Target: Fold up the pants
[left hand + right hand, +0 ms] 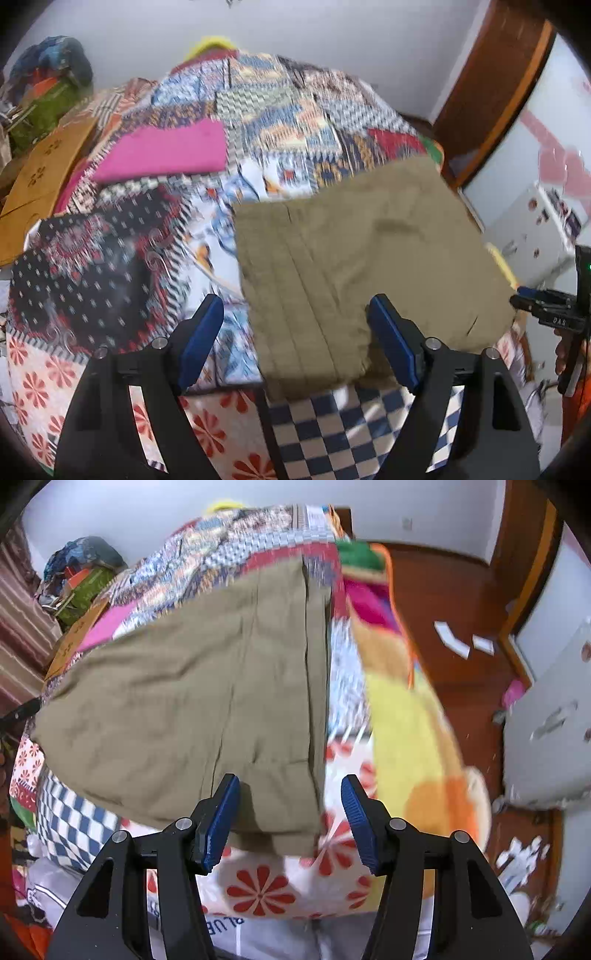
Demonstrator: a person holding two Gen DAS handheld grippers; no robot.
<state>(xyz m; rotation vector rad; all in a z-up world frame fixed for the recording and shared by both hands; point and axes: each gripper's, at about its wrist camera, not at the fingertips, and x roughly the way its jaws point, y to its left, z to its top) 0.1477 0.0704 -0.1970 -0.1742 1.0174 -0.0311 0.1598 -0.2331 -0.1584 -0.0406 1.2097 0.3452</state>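
Just ahead of both splayed, empty grippers, left (295, 339) and right (290, 814): folded pants (354, 258) flat on the quilt (258, 110), near edge between the blue pads. Long axis apparently running away; right nearer. Farther off, pink cloth (166, 151).

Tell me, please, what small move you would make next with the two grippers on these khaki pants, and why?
Probably ease both grippers back and leave the fold alone. The khaki pants already lie as a compact stacked rectangle on the patchwork quilt, and both the left gripper and the right gripper are open and hold nothing. At most, I would square the near corner.
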